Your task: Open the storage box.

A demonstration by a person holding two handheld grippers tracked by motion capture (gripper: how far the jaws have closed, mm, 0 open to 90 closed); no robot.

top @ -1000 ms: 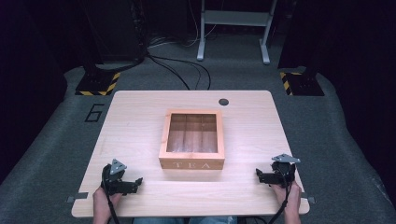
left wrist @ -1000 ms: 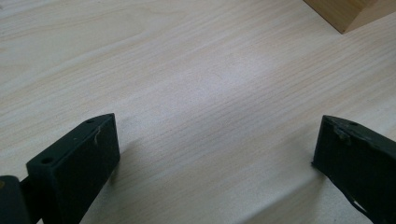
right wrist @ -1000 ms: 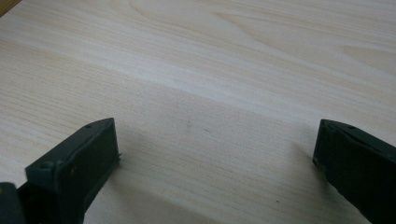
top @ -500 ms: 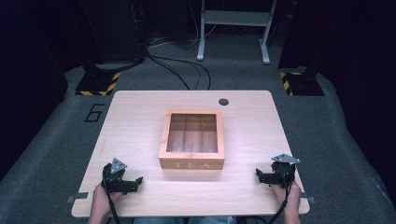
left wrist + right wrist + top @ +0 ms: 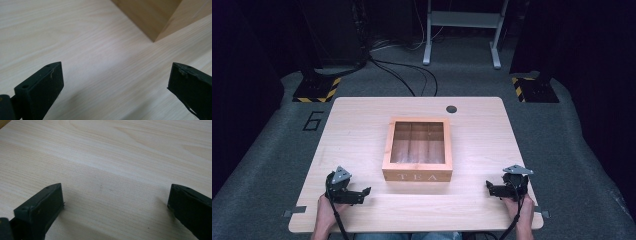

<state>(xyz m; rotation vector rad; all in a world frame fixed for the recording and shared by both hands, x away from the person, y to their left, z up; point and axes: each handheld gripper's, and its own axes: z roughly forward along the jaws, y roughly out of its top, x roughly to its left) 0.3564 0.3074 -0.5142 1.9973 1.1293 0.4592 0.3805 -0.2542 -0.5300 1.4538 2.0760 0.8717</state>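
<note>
My left gripper [image 5: 362, 192] and right gripper [image 5: 490, 188] sit where they sat a second ago, low over the near edge of the table [image 5: 362, 125], jaws spread wide and empty. The wooden tea box [image 5: 417, 149] stays mid-table between them, well apart from both; only my left hand [image 5: 326, 215] has edged slightly.

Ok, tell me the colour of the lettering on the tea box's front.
White: the lettering reads TEA on the wooden box, clearest in the high view.
</note>
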